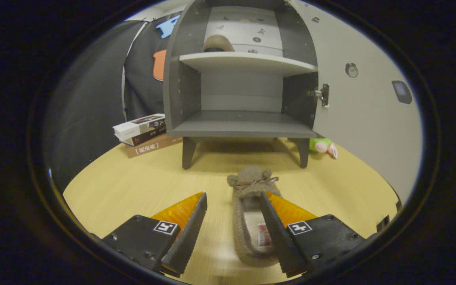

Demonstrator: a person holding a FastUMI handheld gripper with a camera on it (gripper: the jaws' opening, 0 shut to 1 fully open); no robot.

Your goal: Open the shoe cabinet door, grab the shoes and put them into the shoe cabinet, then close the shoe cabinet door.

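The gripper [233,198] is found with jaws apart, the slipper [251,213] lying on the table [133,186] between them toward the right finger, at 12 o'clock the open cabinet [244,126]; judged soft, light, best pinched across its side wall.

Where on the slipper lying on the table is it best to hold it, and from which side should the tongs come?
Probably the side wall of the slipper, near its open middle. It lies flat with its bow toe toward the cabinet and its opening up, so one finger can go inside and one outside. Come from above at the heel end. The open tongs already have one finger over the opening.
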